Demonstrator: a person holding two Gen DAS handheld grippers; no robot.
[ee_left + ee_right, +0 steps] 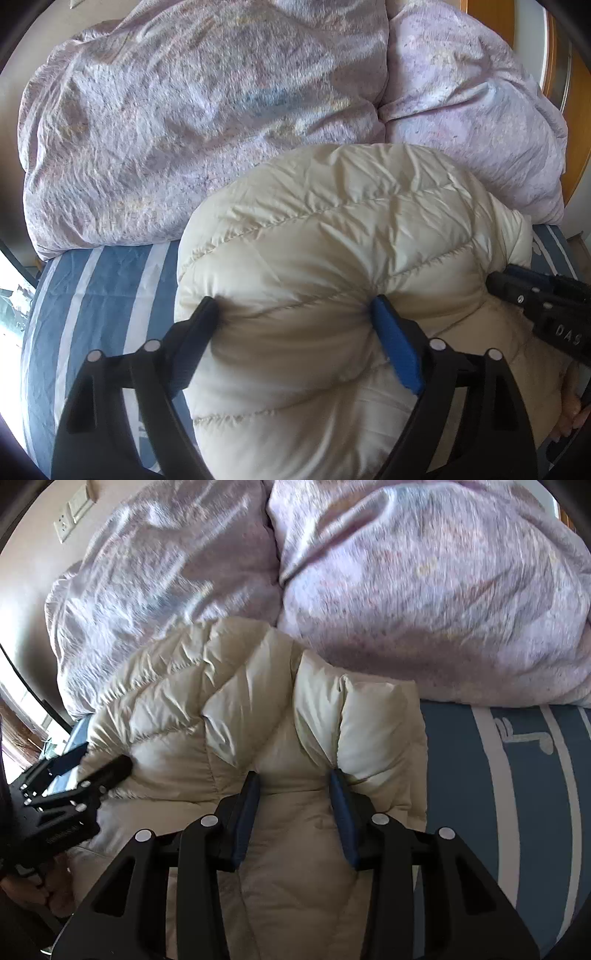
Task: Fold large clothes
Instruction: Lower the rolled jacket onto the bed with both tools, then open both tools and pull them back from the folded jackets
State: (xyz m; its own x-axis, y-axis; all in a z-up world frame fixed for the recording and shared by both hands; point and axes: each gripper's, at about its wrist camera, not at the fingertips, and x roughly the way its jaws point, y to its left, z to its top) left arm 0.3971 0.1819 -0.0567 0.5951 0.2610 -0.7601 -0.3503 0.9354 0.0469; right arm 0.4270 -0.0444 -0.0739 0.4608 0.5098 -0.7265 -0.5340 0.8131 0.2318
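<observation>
Duvet (184, 122): lilac, mottled print, bunched in two mounds across the far side of the bed, a deep crease between them; it fills the upper half of both wrist views.

Sheet (99, 295): blue with pale stripes, bare on either side of the jacket, running under the duvet's near edge.

Jacket (332, 240): cream, quilted, puffy, lying on the sheet in front of me, its far end pushed up against the duvet. From my right wrist it shows as a folded bundle with several padded ridges, its right edge over the blue sheet.

My left gripper (295, 310): jaws wide, both tips sunk into the near bulge of the jacket, a thick roll of padding swelling between them; one blue pad (397, 347) faces in. I cannot tell whether they truly pinch it or only dent it.

My right gripper (293, 779): jaws narrower, a band of the jacket between them, fabric creased at each tip. It grips that band.

Hand (55, 893): partly seen at the lower left edge of my right view, on the left gripper's handle.

Wall sockets (74, 515): white plates on the wall, top left of the right view.
</observation>
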